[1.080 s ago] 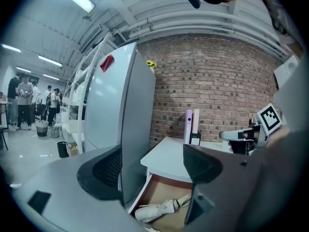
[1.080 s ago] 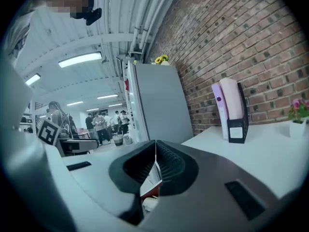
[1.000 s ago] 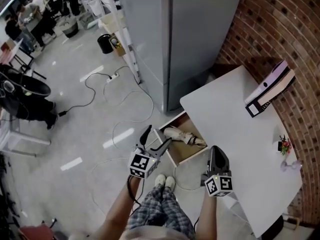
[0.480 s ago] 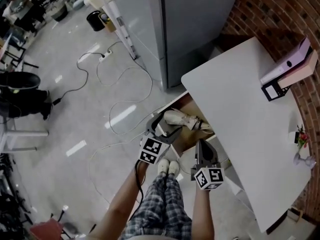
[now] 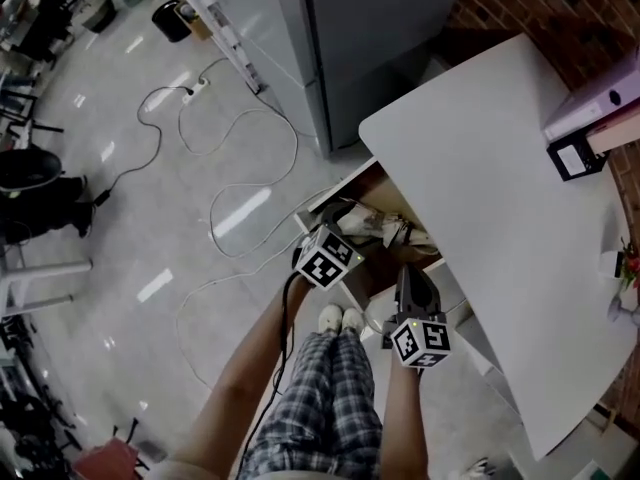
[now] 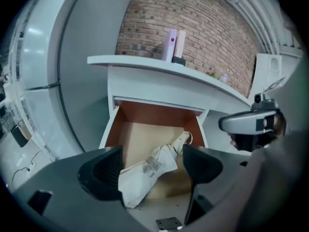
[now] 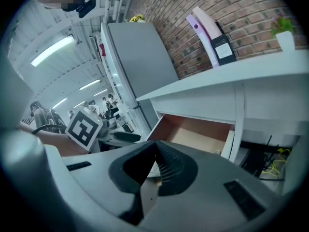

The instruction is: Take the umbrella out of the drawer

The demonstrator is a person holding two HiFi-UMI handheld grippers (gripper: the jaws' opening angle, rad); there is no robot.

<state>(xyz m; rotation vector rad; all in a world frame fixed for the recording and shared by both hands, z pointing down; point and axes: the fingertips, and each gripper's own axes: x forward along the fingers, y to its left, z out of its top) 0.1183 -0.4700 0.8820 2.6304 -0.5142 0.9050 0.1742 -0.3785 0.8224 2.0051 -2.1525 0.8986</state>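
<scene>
Your left gripper (image 6: pixel 151 167) has its jaws spread wide, and the folded cream umbrella (image 6: pixel 147 170) shows in the gap between them. Its bunched near end sits just beside the left finger (image 6: pixel 103 172), while the right finger (image 6: pixel 201 162) stands clear of the fabric. You cannot tell from either view whether any pad is touching it. The umbrella lies slantwise on the floor of the open drawer (image 6: pixel 110 129), near end at the front edge and handle end with its small loop pointing toward the back right corner. From the head view, the left gripper (image 5: pixel 340 230) hangs over the drawer's (image 5: pixel 336 196) front rim, right at the umbrella (image 5: pixel 378 226). Your right gripper (image 5: pixel 405 278) is held just beside the drawer, below the edge of the white desk (image 5: pixel 480 198). In its own view, the right gripper (image 7: pixel 154 164) has its jaws pressed together with nothing in them, and the drawer (image 7: pixel 193 132) lies open beyond them.
</scene>
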